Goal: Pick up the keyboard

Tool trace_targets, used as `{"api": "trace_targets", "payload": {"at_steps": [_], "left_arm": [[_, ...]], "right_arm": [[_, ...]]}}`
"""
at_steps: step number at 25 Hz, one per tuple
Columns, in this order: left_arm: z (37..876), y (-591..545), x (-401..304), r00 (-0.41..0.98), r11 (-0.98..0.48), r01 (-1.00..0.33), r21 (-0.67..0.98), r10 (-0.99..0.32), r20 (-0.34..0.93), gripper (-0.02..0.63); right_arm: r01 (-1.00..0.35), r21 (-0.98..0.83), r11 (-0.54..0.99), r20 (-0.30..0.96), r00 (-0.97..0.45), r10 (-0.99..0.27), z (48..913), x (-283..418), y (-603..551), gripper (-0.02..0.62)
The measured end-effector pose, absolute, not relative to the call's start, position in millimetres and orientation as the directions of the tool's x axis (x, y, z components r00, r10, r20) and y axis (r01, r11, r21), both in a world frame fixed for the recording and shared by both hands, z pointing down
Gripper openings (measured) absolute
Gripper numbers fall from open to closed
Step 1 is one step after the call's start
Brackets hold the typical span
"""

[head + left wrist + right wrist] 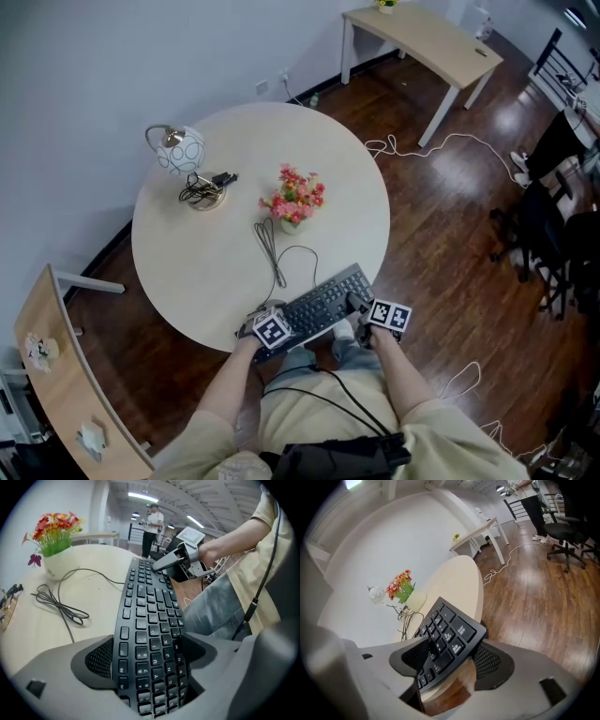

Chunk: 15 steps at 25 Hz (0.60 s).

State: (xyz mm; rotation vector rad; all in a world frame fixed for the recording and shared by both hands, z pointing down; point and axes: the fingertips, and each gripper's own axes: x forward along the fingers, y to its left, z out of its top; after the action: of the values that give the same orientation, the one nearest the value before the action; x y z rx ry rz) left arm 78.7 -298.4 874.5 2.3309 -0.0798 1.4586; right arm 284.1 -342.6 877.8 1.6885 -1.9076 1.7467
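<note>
Left gripper [147, 657] had its fingers clamped across the keyboard [319, 305], front edge to back, near its left end. Right gripper [452, 662] pinched the right end, top and underside. One grip per end, likely to keep it level. Keyboard lay at the surface's [187, 272] near edge, right end overhanging. Cable [272, 248] ran slack toward the flower pot [293, 223].

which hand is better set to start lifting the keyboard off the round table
Left, likely. The left gripper straddles the black computer keyboard squarely across its width, fingers on both long edges. The right gripper has only the end corner overhanging the round beige table.
</note>
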Motion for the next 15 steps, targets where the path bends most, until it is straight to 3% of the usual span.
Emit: {"api": "trace_targets", "payload": {"at_steps": [4,5,7,8,14,15], "left_arm": [[862,-306,74,0.439,-0.925,-0.25,0.287,0.156,0.885,0.413],[856,-309,71,0.432,-0.924,-0.258,0.284,0.152,0.889,0.34],[849,-312,69,0.459,-0.914,-0.27,0.303,0.155,0.875,0.318],[846,-313,69,0.485,-0.907,-0.276,0.316,0.153,0.861,0.259],[815,-318,78,0.658,-0.866,-0.285,0.41,0.134,0.74,0.234],[808,-321,78,0.68,-0.862,-0.288,0.417,0.123,0.723,0.184]], "right_arm": [[-0.668,-0.707,-0.235,0.6,-0.389,-0.7,863,287,-340,0.27],[-0.66,-0.717,-0.225,0.581,-0.388,-0.715,859,287,-342,0.268],[-0.651,-0.736,-0.183,0.535,-0.395,-0.747,846,288,-349,0.248],[-0.644,-0.748,-0.158,0.507,-0.402,-0.763,839,288,-354,0.245],[-0.501,-0.865,0.03,0.219,-0.43,-0.876,768,287,-384,0.147],[-0.479,-0.875,0.07,0.168,-0.436,-0.884,755,287,-389,0.137]]}}
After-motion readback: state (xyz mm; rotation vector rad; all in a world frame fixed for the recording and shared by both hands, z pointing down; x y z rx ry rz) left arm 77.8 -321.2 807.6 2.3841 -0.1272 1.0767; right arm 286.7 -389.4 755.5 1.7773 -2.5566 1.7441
